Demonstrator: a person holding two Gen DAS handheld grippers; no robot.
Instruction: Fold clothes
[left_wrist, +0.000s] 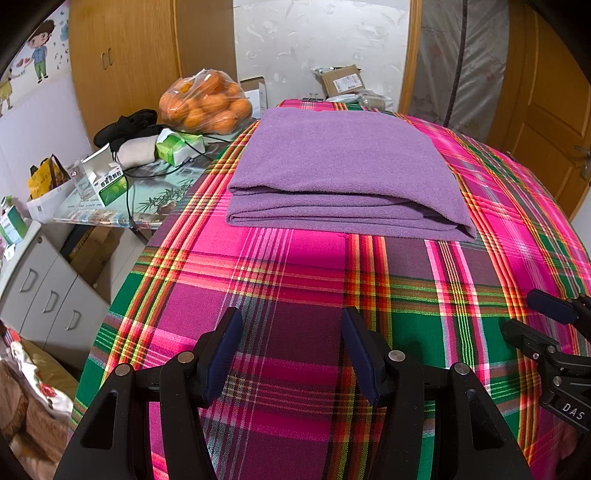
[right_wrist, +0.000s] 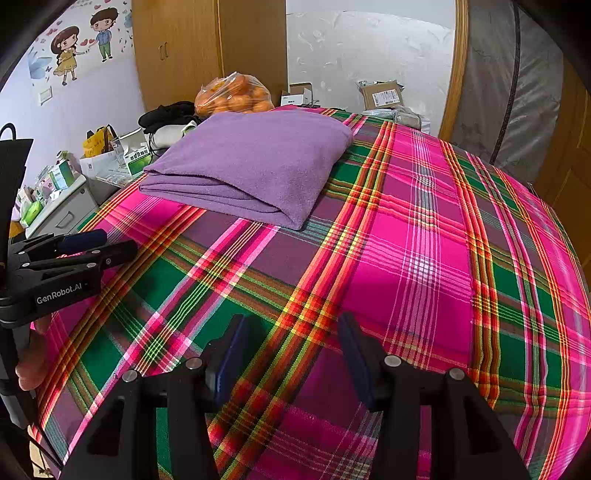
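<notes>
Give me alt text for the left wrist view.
A folded purple cloth lies on a bright plaid tablecloth, beyond the left gripper, whose fingers are open and empty. The right gripper shows at the right edge; a bag of oranges sits behind.

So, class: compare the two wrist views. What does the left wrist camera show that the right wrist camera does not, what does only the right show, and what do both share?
Only the left wrist view shows the white drawer unit's three handles and the door handle at far right.

Only the right wrist view shows the whole cartoon couple wall sticker and the person's fingers beneath the left gripper.

Both show the folded purple cloth lying on the plaid cover, the bag of oranges, and both grippers open and empty, including the right gripper.
</notes>
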